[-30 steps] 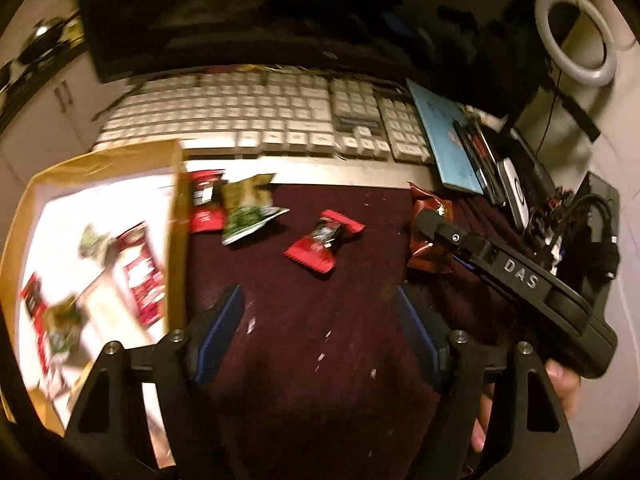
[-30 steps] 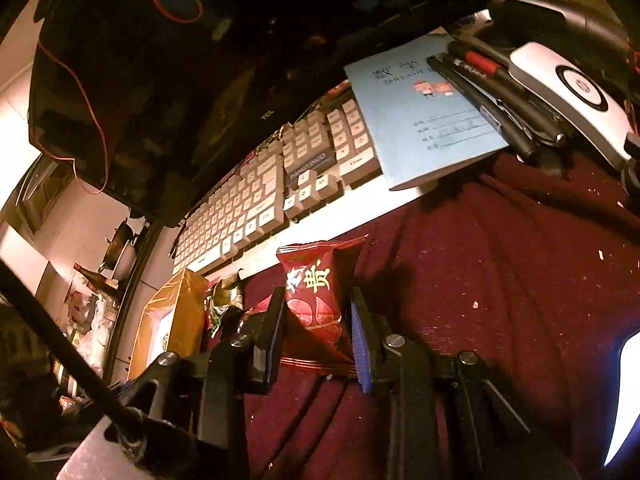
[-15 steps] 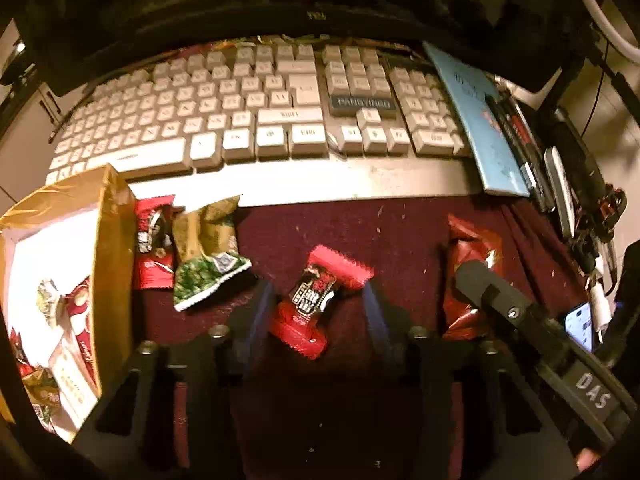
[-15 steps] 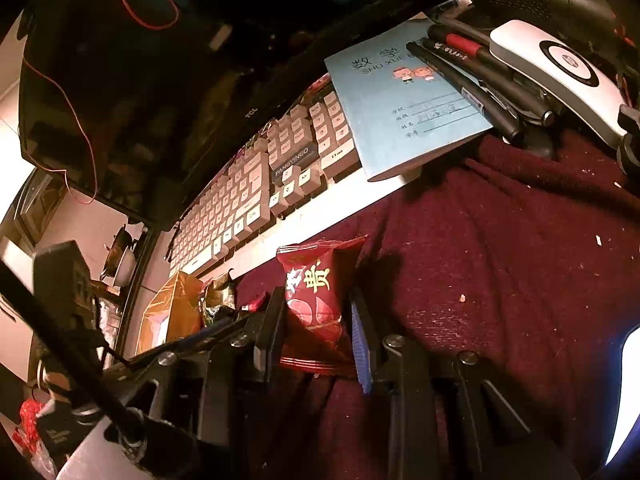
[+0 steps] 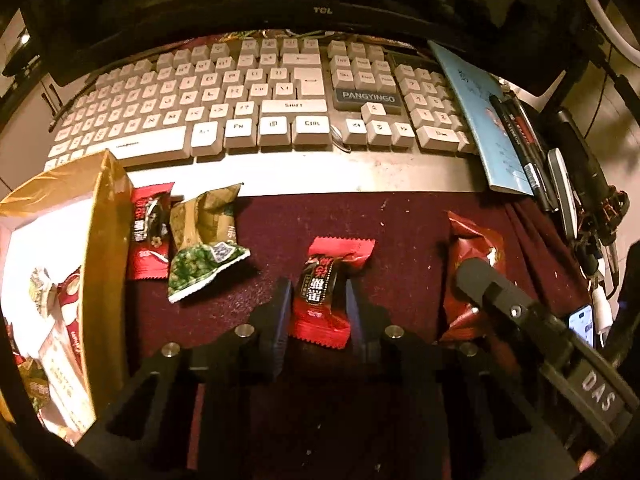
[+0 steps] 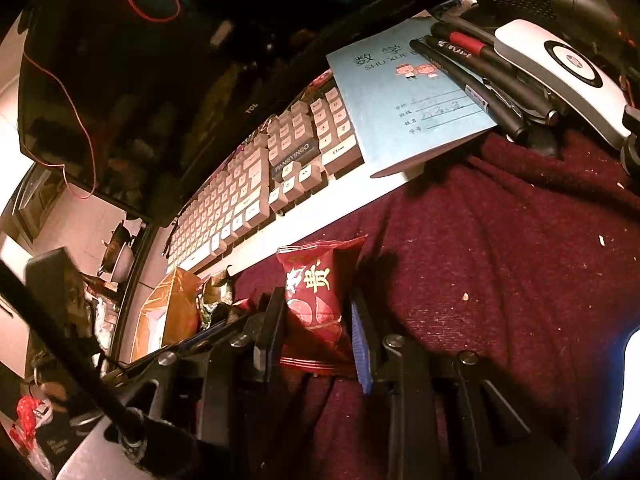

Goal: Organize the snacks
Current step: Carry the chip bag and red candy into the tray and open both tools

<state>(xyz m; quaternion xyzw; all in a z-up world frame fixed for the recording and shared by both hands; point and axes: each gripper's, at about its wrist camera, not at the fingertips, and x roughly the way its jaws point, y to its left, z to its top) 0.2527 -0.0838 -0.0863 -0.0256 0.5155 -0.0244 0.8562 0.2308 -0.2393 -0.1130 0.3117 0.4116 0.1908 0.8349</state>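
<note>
Left tongs (image 5: 316,300): my jaws have just been closing and now pinch the red-and-black candy (image 5: 325,292) from both sides
Red-and-black candy: lying on the maroon cloth (image 5: 400,232) at mid-bench, its crimped top end toward the keyboard (image 5: 260,108)
Right tongs (image 6: 316,312): closed on the dark red snack bag (image 6: 314,300), both pads against its sides
Dark red snack bag: upright between my jaws on the cloth, near the keyboard's front edge, toward the right end of the bench
Green pea packet (image 5: 202,240): on the cloth left of the candy, apart from it
Small red packet (image 5: 148,232): just left of the green one, against the box wall
Cardboard box (image 5: 104,248): at the left edge of the bench, several wrapped snacks inside
Blue notebook (image 6: 400,96): over the keyboard's right end, pens (image 6: 480,84) lying on it
</note>
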